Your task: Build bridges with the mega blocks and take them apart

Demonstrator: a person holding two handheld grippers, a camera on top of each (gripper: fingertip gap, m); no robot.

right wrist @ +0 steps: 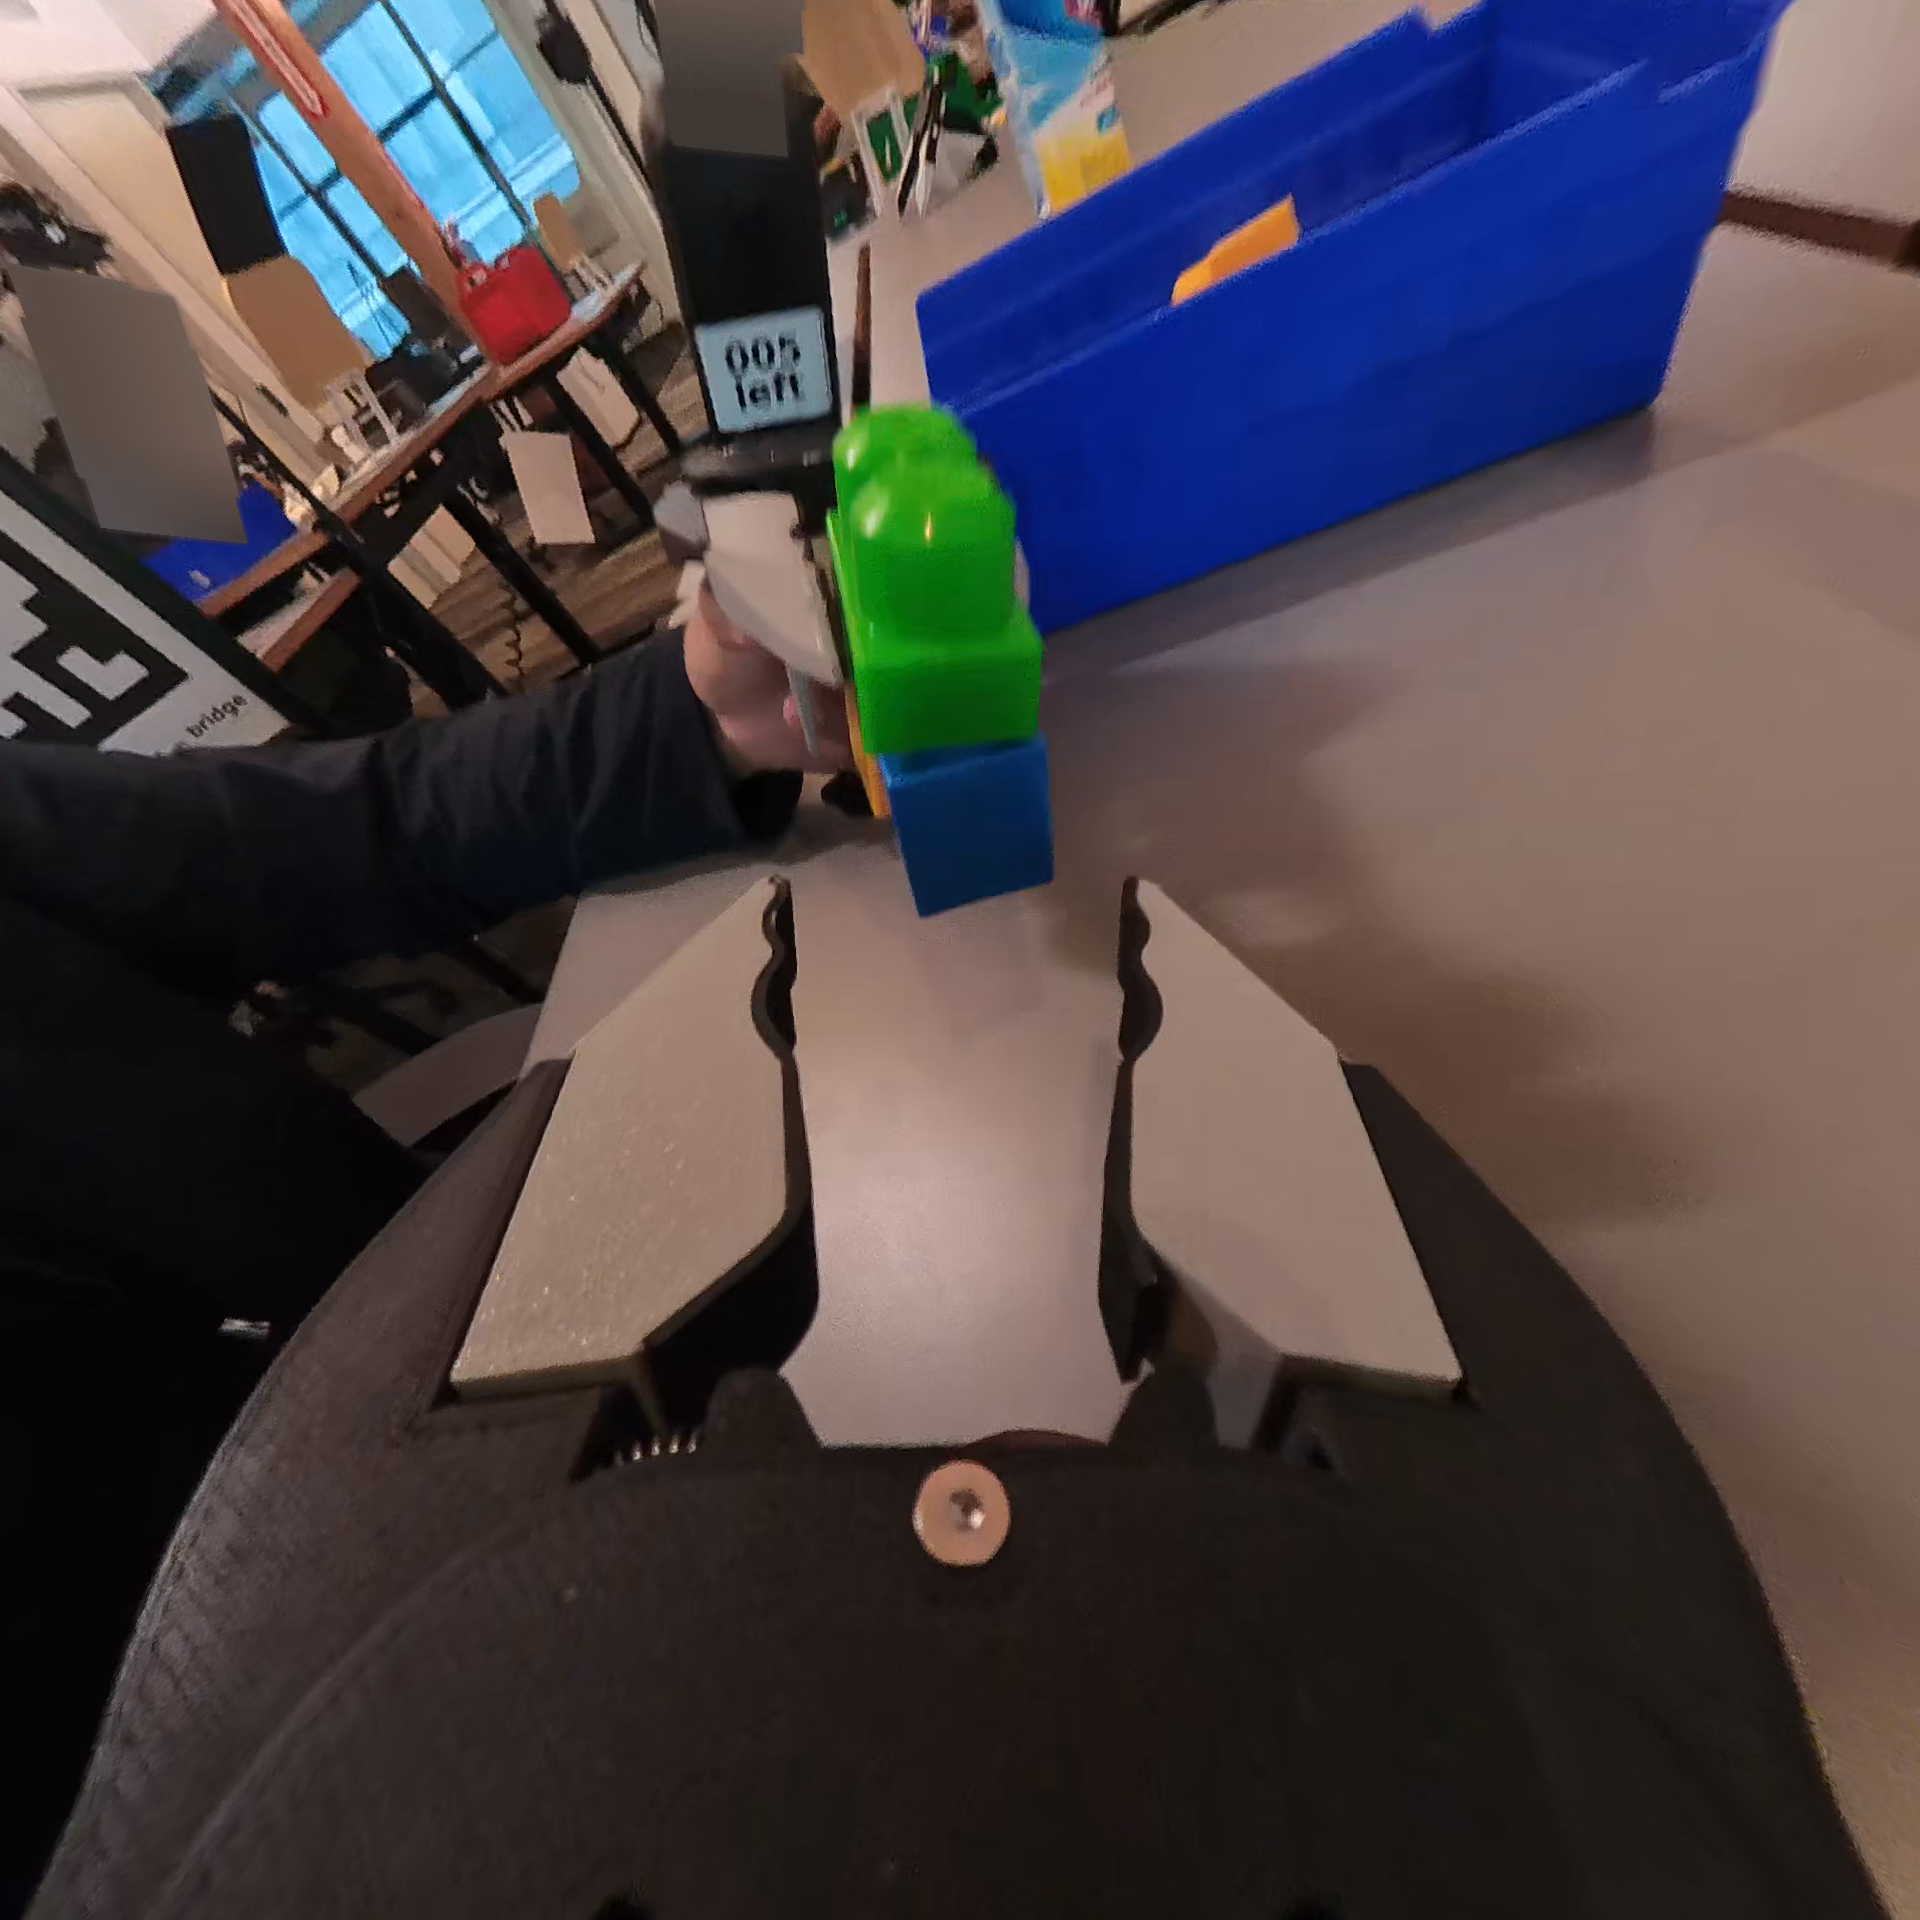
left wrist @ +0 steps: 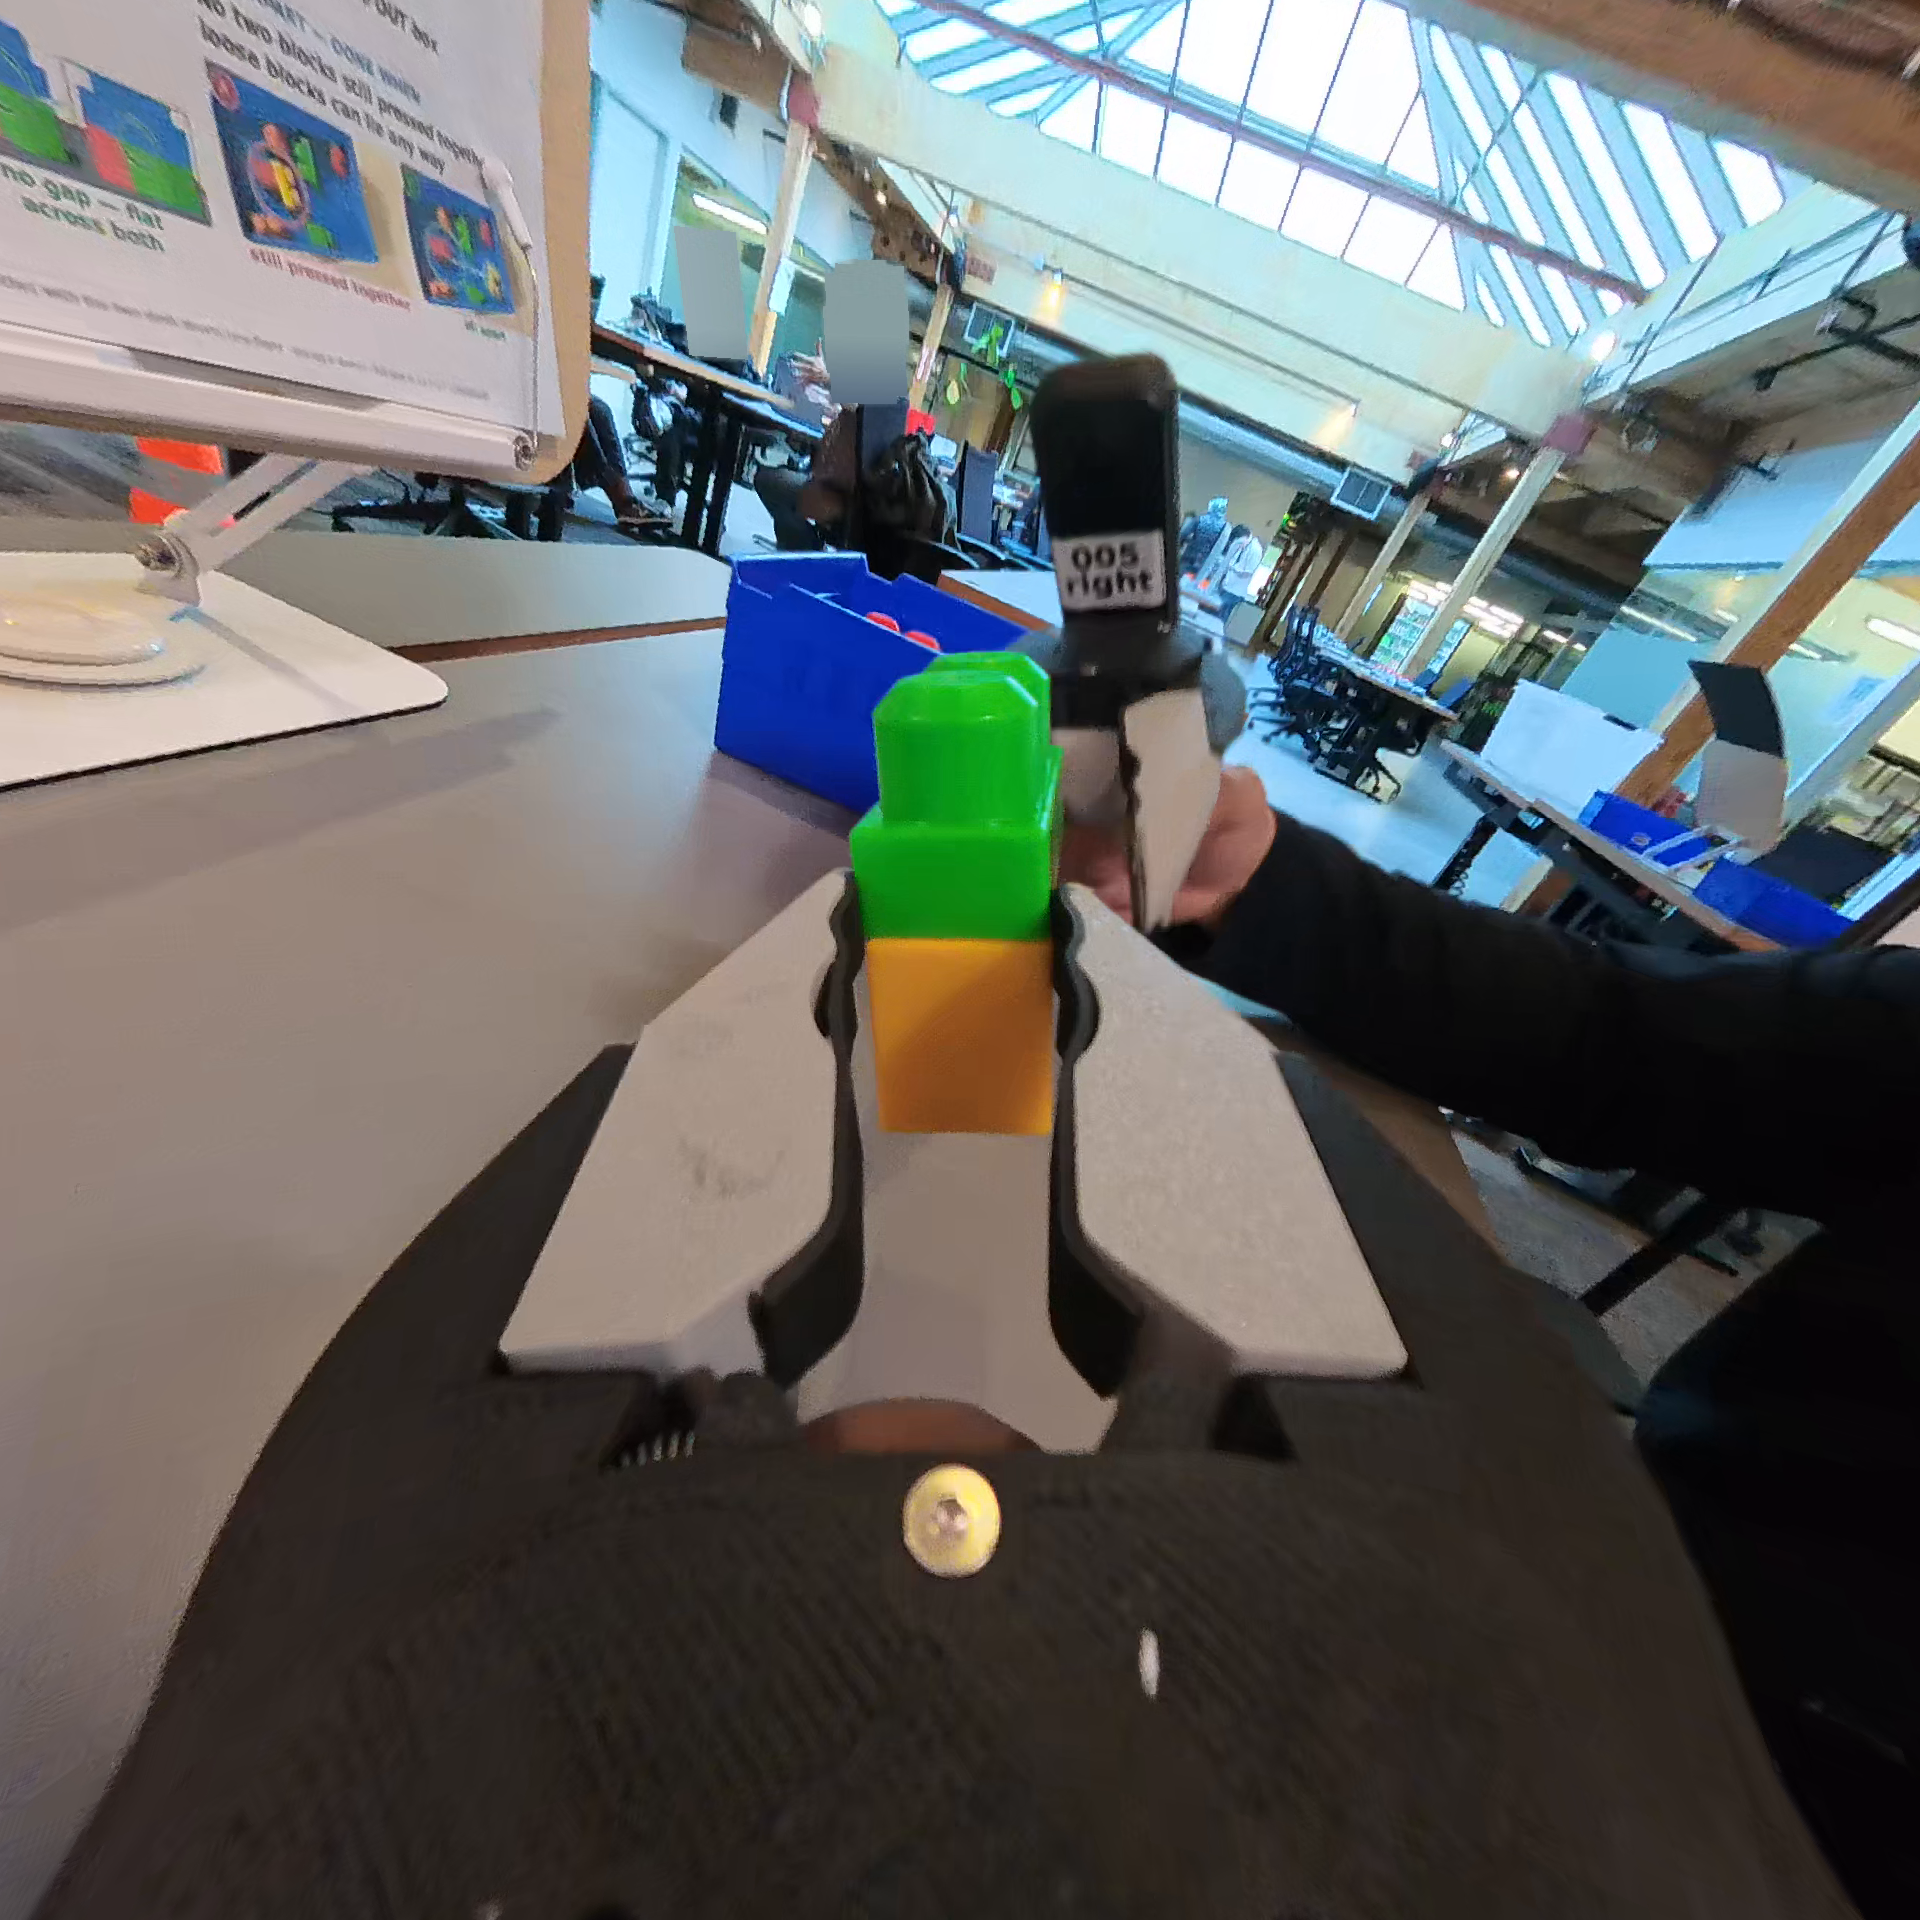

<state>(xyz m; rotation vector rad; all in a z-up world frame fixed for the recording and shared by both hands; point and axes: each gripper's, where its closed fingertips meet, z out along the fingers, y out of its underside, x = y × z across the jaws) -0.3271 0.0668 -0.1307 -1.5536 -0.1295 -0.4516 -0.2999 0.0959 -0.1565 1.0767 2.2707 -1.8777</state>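
The small bridge (left wrist: 961, 904) is clamped in the left gripper (left wrist: 956, 977) for dismantling; its blue block (right wrist: 971, 826) should next be seized by the empty, wide-open right gripper (right wrist: 956, 966).

- This is a big open work room, like a large shared office or lab.
- High above the left tongs there is a slanted glass roof (left wrist: 1351, 156) with wooden beams (left wrist: 1756, 644).
- Far past the tongs stand rows of long desks (left wrist: 1382, 717) with black chairs.
- To the left of the right tongs there are more work tables (right wrist: 488, 405) and big windows (right wrist: 416, 135).
- Close by, a grey table (right wrist: 1507, 831) holds a blue plastic bin (right wrist: 1299, 416).
- Up and left of the left tongs, a sheet of picture steps (left wrist: 260, 208) sits on a white stand.
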